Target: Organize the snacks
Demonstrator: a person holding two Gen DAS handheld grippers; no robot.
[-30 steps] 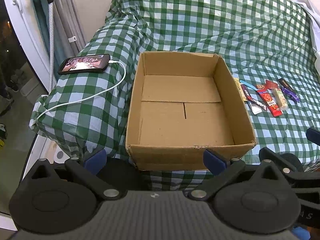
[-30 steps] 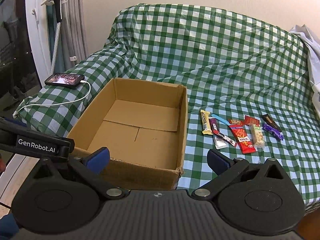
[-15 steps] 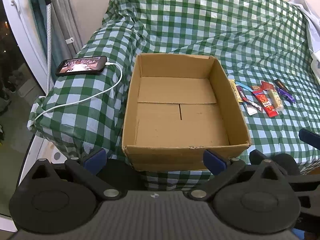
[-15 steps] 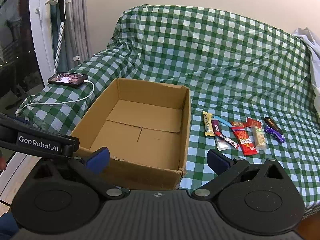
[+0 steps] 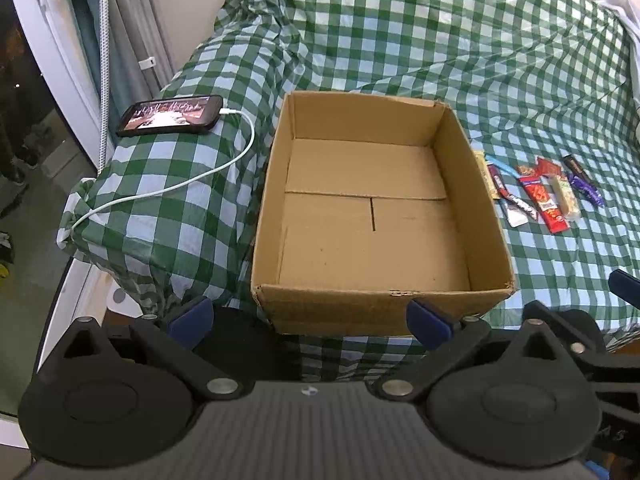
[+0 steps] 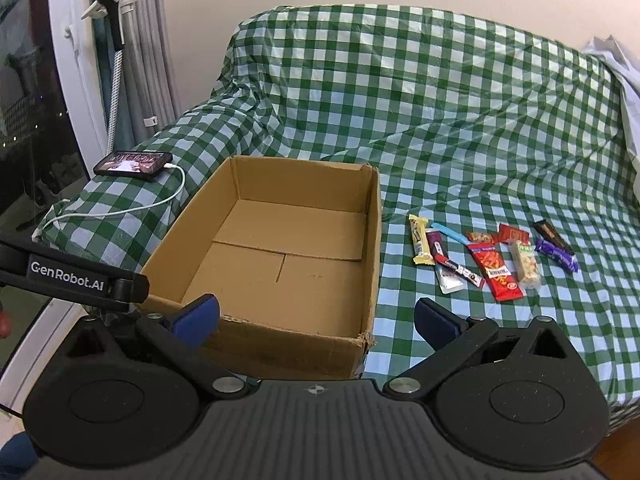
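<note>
An open cardboard box [image 5: 484, 204] [image 6: 374, 248] with nothing in it sits on the green checked cover. Right of it lie several snack packets in a row: a yellow bar [image 6: 420, 245], a long red packet [image 5: 543, 200] [image 6: 495, 272], a pale nut bar [image 6: 526, 265] and a purple wrapper [image 6: 557, 255]. My left gripper [image 5: 308, 316] hangs open in front of the box's near wall, holding nothing. My right gripper [image 6: 316, 316] is also open, over the box's near right corner, well short of the snacks.
A phone [image 5: 170, 115] [image 6: 134, 164] with a white cable [image 5: 208, 172] lies on the covered armrest left of the box. A window frame and curtain stand at far left. The other gripper's body [image 6: 72, 276] reaches in at the left of the right wrist view.
Both grippers have drawn back and risen slightly, so box and snacks sit a bit farther away and higher in view. Both stay open; nothing on the cover has moved.
</note>
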